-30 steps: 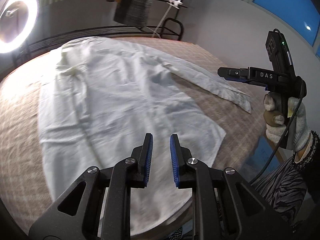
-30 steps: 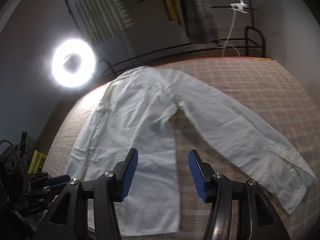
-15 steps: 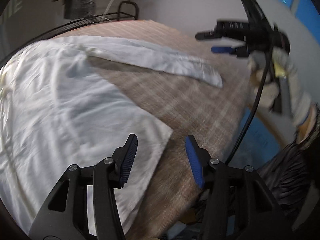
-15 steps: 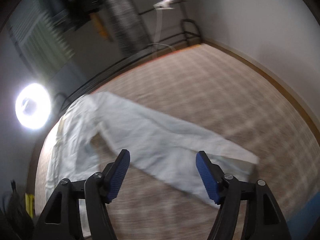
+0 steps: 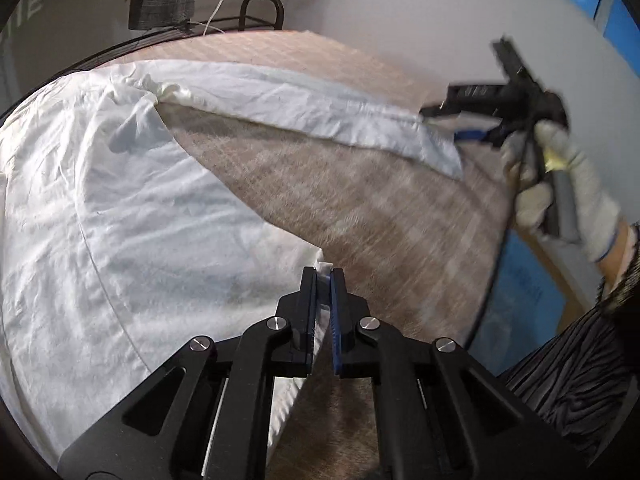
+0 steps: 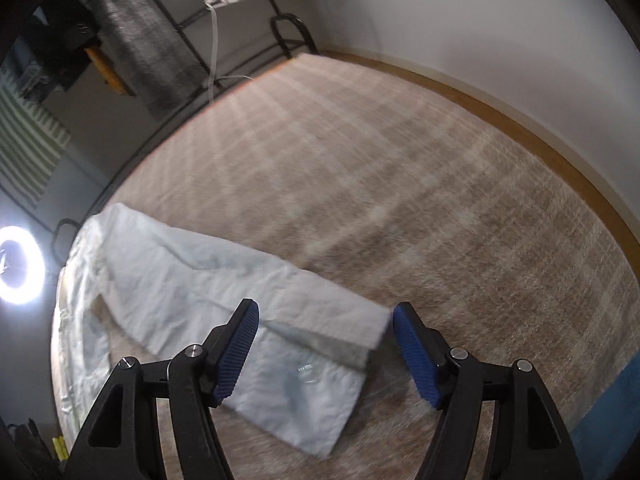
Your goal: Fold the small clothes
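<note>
The left gripper [image 5: 323, 276] has snapped shut on the near hem corner of the white shirt [image 5: 132, 216]; half a second ago its jaws stood wide over that corner with nothing in them, and now a tuft of white cloth pokes out above the closed blue pads. The right gripper [image 6: 325, 320] has swung across from over the shirt's body to the end of the sleeve [image 6: 280, 344], and its jaws stand wide, the cuff lying between them but not pinched, so it holds nothing. In the left view that same gripper shows blurred at the sleeve's tip, carried by a gloved hand [image 5: 560, 184]. My reading is that one anchor point is now secured and the second is about to be taken, which would let the sleeve and side be carried over the body as a first fold; no fold is made yet. The shirt lies spread flat on the bed [image 5: 380, 208], whose cover is a brown check. The body is lightly creased and fills the left of the left view, while the sleeve stretches away from the shoulder at an angle, leaving a bare wedge of bed between sleeve and body. The cuff end lies flat, with a small clear button visible on it.
</note>
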`<state>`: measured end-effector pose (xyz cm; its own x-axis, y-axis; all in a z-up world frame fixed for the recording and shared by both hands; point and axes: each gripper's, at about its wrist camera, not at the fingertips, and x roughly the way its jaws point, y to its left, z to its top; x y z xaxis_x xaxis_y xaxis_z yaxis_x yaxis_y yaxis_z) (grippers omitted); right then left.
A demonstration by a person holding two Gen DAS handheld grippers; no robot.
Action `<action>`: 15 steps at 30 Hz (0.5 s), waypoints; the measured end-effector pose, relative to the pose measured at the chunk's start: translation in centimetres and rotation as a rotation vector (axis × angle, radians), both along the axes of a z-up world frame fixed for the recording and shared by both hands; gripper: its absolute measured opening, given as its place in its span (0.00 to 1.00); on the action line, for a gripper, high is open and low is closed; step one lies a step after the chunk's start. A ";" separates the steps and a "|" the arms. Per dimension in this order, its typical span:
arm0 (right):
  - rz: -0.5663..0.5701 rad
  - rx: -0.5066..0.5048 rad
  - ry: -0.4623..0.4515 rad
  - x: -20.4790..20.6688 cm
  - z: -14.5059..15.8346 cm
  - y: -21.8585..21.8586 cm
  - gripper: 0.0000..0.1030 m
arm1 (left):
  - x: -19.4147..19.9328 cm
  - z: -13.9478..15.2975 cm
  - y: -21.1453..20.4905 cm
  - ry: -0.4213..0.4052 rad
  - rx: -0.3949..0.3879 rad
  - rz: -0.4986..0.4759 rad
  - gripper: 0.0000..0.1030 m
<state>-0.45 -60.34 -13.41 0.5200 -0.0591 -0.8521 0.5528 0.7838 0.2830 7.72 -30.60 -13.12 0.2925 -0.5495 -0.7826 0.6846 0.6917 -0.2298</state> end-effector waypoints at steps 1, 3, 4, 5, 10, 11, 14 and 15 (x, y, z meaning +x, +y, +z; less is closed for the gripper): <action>-0.008 0.015 0.006 0.1 -0.5 -0.2 0.69 | -0.2 0.1 -0.2 -0.010 0.013 -0.008 0.04; -0.014 0.018 0.008 0.4 -0.7 -0.1 0.64 | -0.1 -0.2 -0.4 0.006 0.036 -0.025 0.04; -0.008 0.011 0.009 0.6 -0.6 0.1 0.50 | -0.1 -0.2 -0.4 0.023 0.036 -0.035 0.05; 0.011 0.026 0.011 1.0 -0.6 0.3 0.28 | -0.2 -0.1 -0.3 0.028 0.039 -0.039 0.05; 0.051 0.009 -0.016 1.5 0.4 2.0 0.05 | -0.3 2.4 2.4 0.011 -0.021 -0.012 0.13; 0.057 0.002 -0.033 1.5 0.9 2.4 0.05 | -0.3 2.9 3.3 0.005 -0.030 0.001 0.13; 0.091 -0.018 -0.091 1.3 2.9 4.0 0.04 | 0.4 4.4 6.4 -0.004 -0.063 0.053 0.13; 0.110 -0.027 -0.114 1.1 3.7 4.9 0.04 | 0.8 4.8 7.5 -0.008 -0.068 0.077 0.13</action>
<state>0.67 -55.49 -9.73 0.6182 -0.0183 -0.7858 0.4284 0.8460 0.3174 8.53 -23.11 -8.29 0.3426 -0.5770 -0.7414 0.6319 0.7255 -0.2727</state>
